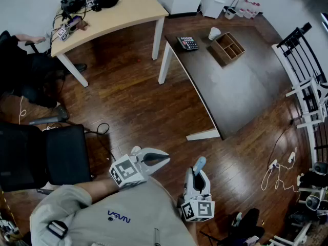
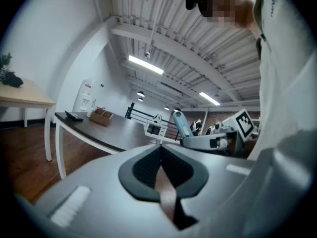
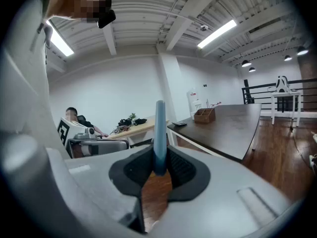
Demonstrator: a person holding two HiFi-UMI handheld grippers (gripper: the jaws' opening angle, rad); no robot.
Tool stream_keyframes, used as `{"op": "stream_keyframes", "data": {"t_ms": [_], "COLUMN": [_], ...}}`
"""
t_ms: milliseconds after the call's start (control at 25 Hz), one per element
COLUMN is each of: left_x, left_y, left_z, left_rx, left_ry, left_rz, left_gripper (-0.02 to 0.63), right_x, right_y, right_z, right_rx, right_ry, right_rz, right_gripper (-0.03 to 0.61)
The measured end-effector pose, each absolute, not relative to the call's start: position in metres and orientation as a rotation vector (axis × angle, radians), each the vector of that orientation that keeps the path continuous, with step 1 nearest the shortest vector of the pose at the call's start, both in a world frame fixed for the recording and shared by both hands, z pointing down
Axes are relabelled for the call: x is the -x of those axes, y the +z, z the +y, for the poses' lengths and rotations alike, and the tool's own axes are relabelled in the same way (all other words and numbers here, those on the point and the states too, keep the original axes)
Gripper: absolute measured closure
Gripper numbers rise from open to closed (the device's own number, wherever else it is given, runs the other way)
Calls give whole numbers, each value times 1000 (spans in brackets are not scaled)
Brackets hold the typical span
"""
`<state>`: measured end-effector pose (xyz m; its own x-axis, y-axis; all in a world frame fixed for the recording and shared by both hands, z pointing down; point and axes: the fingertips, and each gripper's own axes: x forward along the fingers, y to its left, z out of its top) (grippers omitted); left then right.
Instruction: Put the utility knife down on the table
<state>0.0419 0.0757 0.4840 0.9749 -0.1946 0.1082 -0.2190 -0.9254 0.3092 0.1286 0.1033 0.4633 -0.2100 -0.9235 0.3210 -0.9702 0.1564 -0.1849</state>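
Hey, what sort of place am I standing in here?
Probably an office or lab-style workspace: a long dark brown table, a light wooden desk carrying black cabled electronics, and a black office chair on the wood floor.

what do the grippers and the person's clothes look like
The left gripper and right gripper have pale grey moulded shells tapering to two jaws lined with dark ribbed pads. Each carries a white cube with black square markers. No cables show. The person wears a light grey top with blue lettering.
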Motion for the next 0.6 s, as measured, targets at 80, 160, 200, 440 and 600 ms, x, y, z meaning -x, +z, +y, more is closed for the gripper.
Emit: {"op": "stream_keyframes", "data": {"t_ms": [80,160,200,440,600], "left_x": [-27,-13,-7,14,15], "left_y": [481,477,473,460,460], "left_z": [57,38,29,-20,-40], "left_rx": [-2806,-2820,-2831,-2854,-2839], "left_ry": [102,91,83,21,11], "left_rz": [-323,-347,-356,-425,-446], "left_gripper": [612,612,612,612,612], "right_x": [-117,-107,-102,-102,-120], "right_y": [461,459,457,453,455], "right_z": [87,71,63,22,0], "right_rx": [-1900,-1912,-1917,-1964,-2007], "right_ry": [530,527,521,493,493], "right_rz": [-2279,-2278,-2277,-2233,-2179], "right_gripper": [508,506,508,506,506]}}
